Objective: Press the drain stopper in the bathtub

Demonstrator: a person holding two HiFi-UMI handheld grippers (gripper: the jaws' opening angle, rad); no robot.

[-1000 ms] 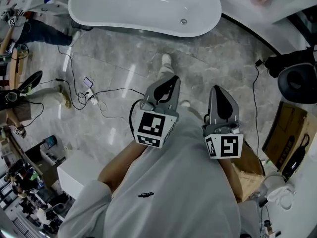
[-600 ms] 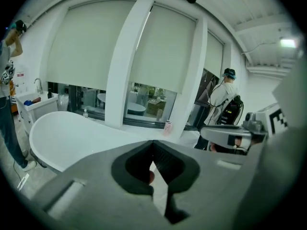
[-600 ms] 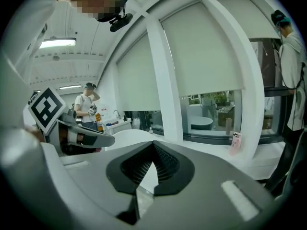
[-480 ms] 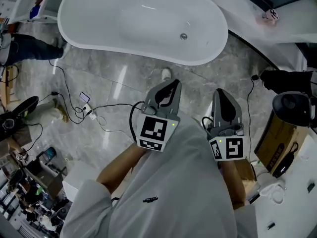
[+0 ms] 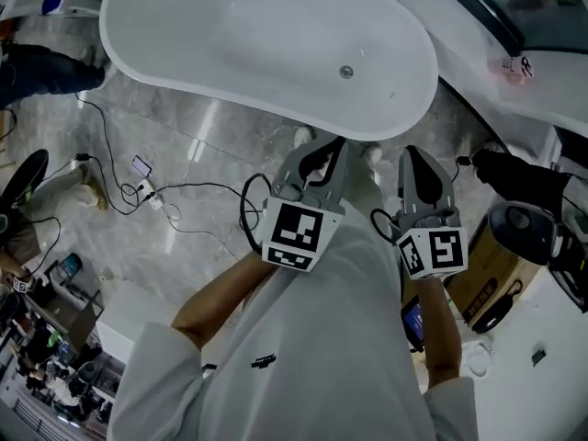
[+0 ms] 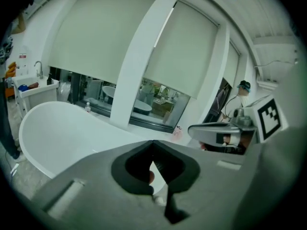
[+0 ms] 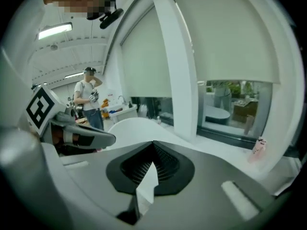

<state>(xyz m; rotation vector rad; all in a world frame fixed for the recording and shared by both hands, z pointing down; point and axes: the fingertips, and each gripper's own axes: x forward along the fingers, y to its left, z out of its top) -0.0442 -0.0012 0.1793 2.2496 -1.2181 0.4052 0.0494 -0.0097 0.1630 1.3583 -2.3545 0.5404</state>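
A grey marble floor (image 5: 211, 150) runs under a white freestanding bathtub (image 5: 248, 35) that fills the top of the head view. Black cables (image 5: 175, 193) trail over the floor at the left, and a cardboard box (image 5: 478, 283) stands at the right. Through the gripper views, pale roller blinds (image 6: 105, 37) hang over a wide window behind the tub, and another person (image 7: 88, 104) stands far back in the room.

The drain stopper (image 5: 346, 73) sits on the tub's bottom towards its right end. It lies ahead of both grippers and well apart from them, roughly in line with the space between them and a little closer to the left one's line.

The left gripper (image 5: 323, 159) and the right gripper (image 5: 421, 168) are held side by side above the floor just short of the tub's near rim, both pointing towards the tub. Each one's jaw tips meet, with nothing between them. The wearer's bare forearms (image 5: 225, 292) reach forward from a white shirt (image 5: 322, 356).
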